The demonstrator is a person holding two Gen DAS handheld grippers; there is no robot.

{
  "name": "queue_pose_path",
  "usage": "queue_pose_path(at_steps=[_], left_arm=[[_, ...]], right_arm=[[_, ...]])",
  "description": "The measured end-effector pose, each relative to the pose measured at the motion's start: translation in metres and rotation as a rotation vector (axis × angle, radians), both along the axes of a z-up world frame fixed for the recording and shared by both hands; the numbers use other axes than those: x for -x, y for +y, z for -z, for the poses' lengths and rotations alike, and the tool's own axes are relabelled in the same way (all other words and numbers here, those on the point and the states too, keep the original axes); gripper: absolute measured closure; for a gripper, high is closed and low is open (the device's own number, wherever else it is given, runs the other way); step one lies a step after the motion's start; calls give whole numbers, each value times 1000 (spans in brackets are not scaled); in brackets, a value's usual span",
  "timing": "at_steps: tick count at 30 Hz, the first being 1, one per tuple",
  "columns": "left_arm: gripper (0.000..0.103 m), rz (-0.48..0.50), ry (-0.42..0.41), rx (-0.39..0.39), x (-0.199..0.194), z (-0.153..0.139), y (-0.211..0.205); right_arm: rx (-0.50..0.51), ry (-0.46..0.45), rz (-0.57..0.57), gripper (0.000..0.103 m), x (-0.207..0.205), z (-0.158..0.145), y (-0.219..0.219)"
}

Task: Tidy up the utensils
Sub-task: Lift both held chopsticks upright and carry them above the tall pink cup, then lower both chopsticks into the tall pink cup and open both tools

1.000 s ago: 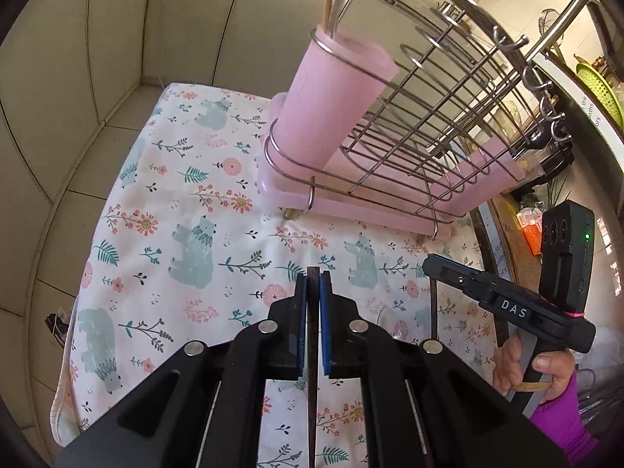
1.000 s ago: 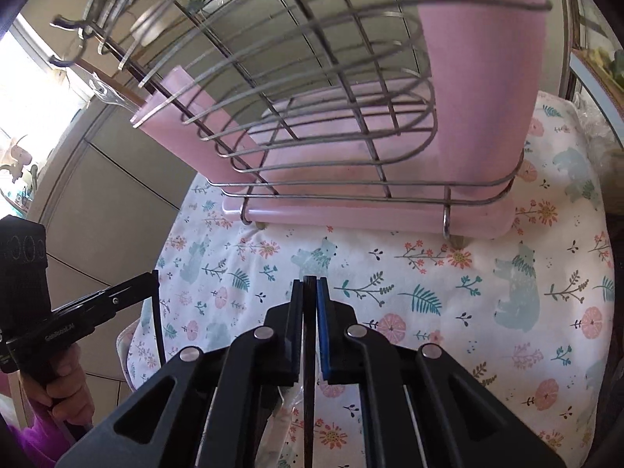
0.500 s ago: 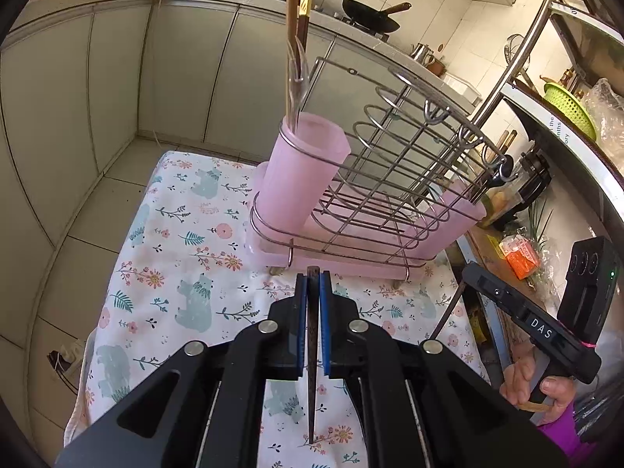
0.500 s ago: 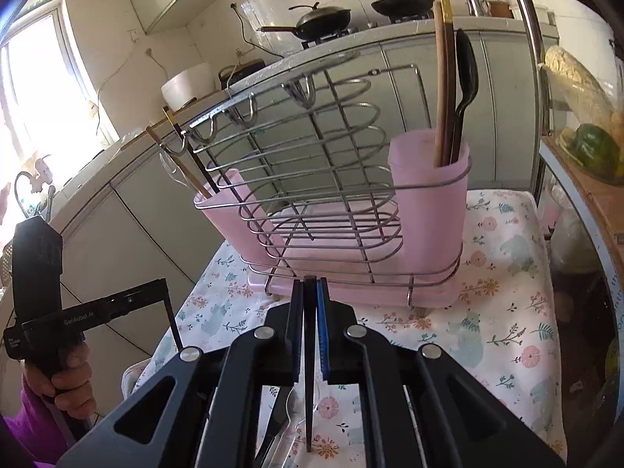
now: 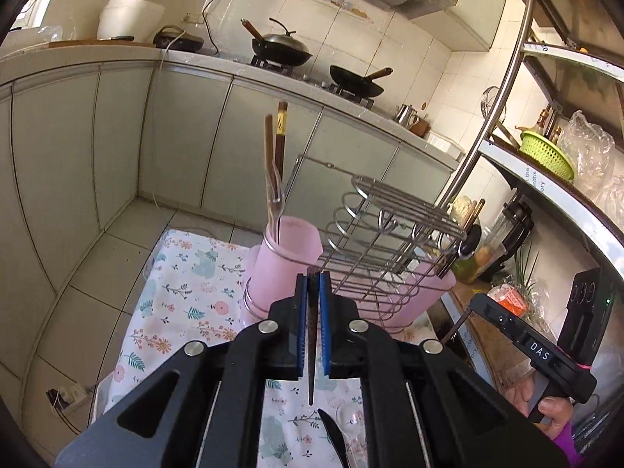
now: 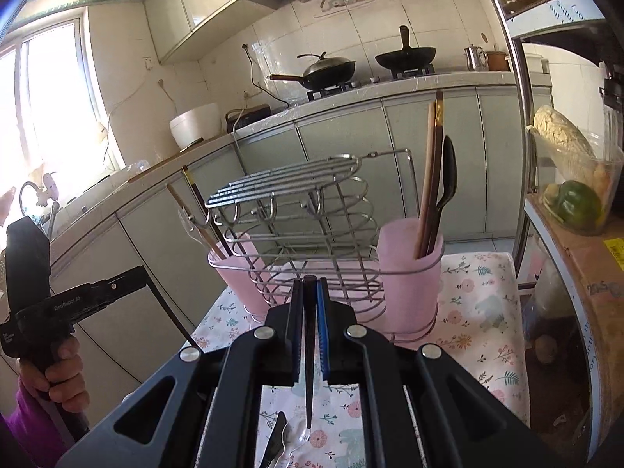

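Note:
My left gripper (image 5: 312,277) is shut on a dark chopstick (image 5: 311,358) whose thin end hangs down over the floral cloth. The right gripper (image 6: 310,284) is shut on a second dark chopstick (image 6: 309,370) in the same way. Both are raised in front of a wire rack (image 6: 296,210) with a pink cup at each end. One pink cup (image 5: 286,269) holds chopsticks and a clear fork. The other pink cup (image 6: 409,273) holds chopsticks and a black spoon. A black knife (image 5: 331,436) and a clear spoon (image 5: 351,421) lie on the cloth below.
The floral cloth (image 6: 479,319) covers a small table that ends close around the rack. A metal shelf with a green basket (image 5: 546,156) and a cardboard box (image 6: 577,312) stand to the right. Cabinets and a counter with woks (image 5: 280,48) are behind.
Both grippers have risen and tilted up, each carrying its chopstick. The rack has gone from filling the views to sitting lower and further off, and the counter has come into view.

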State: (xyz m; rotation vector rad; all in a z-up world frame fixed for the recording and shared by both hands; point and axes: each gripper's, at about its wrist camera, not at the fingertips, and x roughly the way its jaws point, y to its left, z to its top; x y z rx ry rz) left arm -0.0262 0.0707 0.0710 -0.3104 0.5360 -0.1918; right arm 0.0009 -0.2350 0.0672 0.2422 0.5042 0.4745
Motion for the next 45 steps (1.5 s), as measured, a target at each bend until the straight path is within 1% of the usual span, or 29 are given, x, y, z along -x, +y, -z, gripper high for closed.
queue_pose_path(at_steps=[10,17,21,26,32,37,45], left_arm=[[98,-50,-161,-10,6,-47,3],[98,-66,-208,-7,6,-62,2],[98,-72,-232,4,3,-69,3],[98,-88,-277,0,1,-78,0],[98,-107,-335,3,-3,-86,-4],[98,-110,-351,1,-8,-88,-7],[98,-123,-351,-10,-19,-90,-8]], right_arm=[[-40,-146,53,97,8,-50,-20],[-48,-258,123,97,19,-76,-34],[-53,-316,168,97,22,-85,-40],[-45,-376,226,97,21,-89,-46],[-47,-436,265,97,20,-92,-52],[-51,-445,276,97,8,-91,-54],[-55,-436,278,97,-18,-89,-51]])
